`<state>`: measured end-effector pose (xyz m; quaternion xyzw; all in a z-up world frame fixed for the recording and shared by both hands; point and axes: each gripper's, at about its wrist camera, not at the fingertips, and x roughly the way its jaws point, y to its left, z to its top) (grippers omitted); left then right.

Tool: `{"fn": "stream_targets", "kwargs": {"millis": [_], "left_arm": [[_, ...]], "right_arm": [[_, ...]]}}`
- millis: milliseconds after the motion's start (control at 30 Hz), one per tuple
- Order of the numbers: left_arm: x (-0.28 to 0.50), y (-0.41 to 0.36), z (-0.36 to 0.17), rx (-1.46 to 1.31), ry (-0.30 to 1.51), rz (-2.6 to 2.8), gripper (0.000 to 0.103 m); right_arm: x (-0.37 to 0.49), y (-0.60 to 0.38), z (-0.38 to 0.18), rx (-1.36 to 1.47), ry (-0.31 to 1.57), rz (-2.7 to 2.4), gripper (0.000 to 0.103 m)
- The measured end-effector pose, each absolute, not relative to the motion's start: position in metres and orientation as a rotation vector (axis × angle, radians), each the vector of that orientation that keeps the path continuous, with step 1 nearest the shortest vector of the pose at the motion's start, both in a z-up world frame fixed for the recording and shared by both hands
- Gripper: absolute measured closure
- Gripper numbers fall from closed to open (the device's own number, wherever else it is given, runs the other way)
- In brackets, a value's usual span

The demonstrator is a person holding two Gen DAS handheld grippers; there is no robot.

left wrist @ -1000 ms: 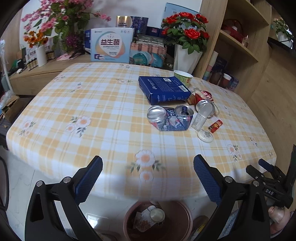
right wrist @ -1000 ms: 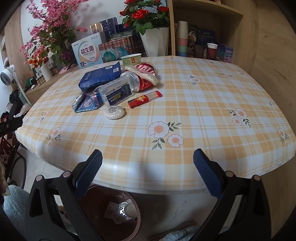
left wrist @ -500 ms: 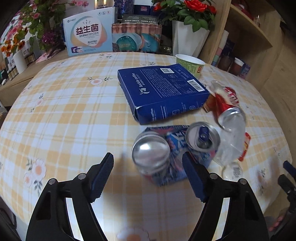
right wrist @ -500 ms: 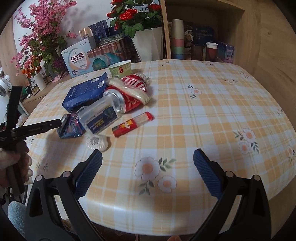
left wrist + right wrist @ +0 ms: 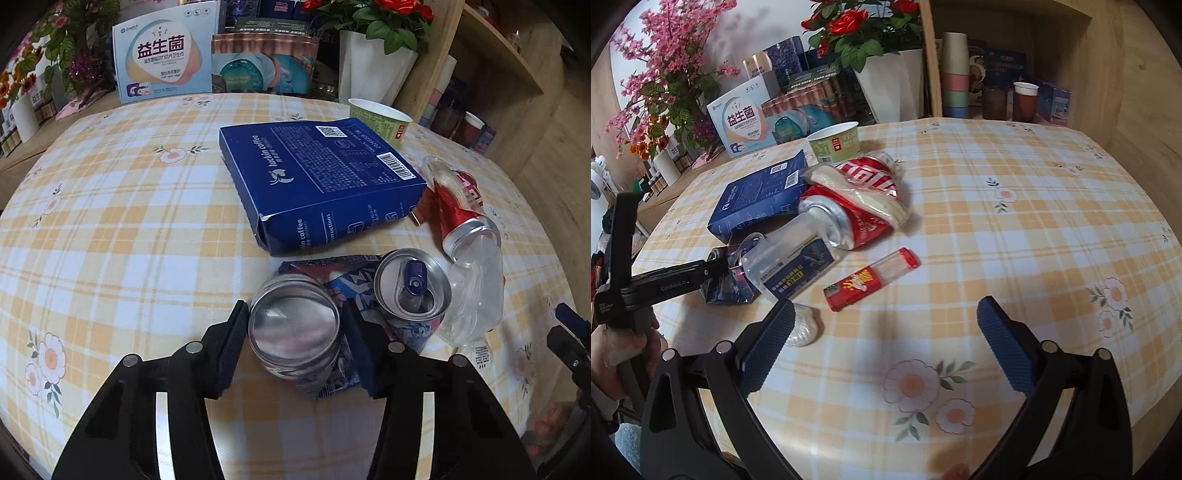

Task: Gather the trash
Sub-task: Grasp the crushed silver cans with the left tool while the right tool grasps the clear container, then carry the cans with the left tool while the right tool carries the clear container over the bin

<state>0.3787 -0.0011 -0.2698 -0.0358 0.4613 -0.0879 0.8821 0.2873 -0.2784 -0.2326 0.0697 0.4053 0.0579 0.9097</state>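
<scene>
"luckin coffee" on blue box [image 5: 321,177], "益生菌" on pale carton [image 5: 164,55]

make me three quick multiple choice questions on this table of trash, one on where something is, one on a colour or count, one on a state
1. Where does the green paper bowl stand?
A. behind the dark blue flat coffee box
B. on top of the box
C. in front of the shiny cans

2. What colour is the small plastic tube lying on the checked tablecloth?
A. green
B. red with a clear part
C. black

3. How does the right gripper stand?
A. shut on the tube
B. shut on a cup
C. open, nothing between its fingers

Answers:
1 A: in the left wrist view the bowl sits past the box's far corner.
2 B: the right wrist view shows its red label and clear end.
3 C: its blue pads stand wide apart over bare cloth, while the left gripper is closing around the silver can lying on its side.
</scene>
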Motion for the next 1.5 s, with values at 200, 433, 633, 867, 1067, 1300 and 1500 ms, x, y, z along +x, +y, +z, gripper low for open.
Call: {"fn": "stream_targets", "kwargs": {"millis": [200,433,633,867,1067,1300,1500], "left_arm": [[0.365,0.014,-0.257,-0.082,0.925,-0.151,0.055],[0.336,0.044,-0.226,-0.07,0.817,-0.095,0.055],[0.315,0.071,-0.217,-0.111,0.79,-0.038,0.055],[0.292,0.093,-0.211,-0.161,0.782,-0.013,0.055],[0.271,0.098,-0.202,-0.185,0.76,-0.033,0.055],[0.251,0.092,-0.188,-0.186,0.74,-0.05,0.055],[0.229,0.082,-0.173,-0.154,0.726,-0.071,0.055]], "right_arm": [[0.309,-0.245,-0.232,0.112,0.879,0.14,0.006],[0.341,-0.206,-0.23,0.173,0.873,0.136,0.006],[0.363,-0.19,-0.238,0.21,0.914,0.023,0.006],[0.373,-0.187,-0.255,0.213,1.011,0.024,0.04],[0.356,-0.188,-0.243,0.23,0.998,0.106,0.074],[0.335,-0.187,-0.216,0.232,0.939,0.197,0.074],[0.304,-0.198,-0.188,0.276,0.864,0.257,0.074]]}}
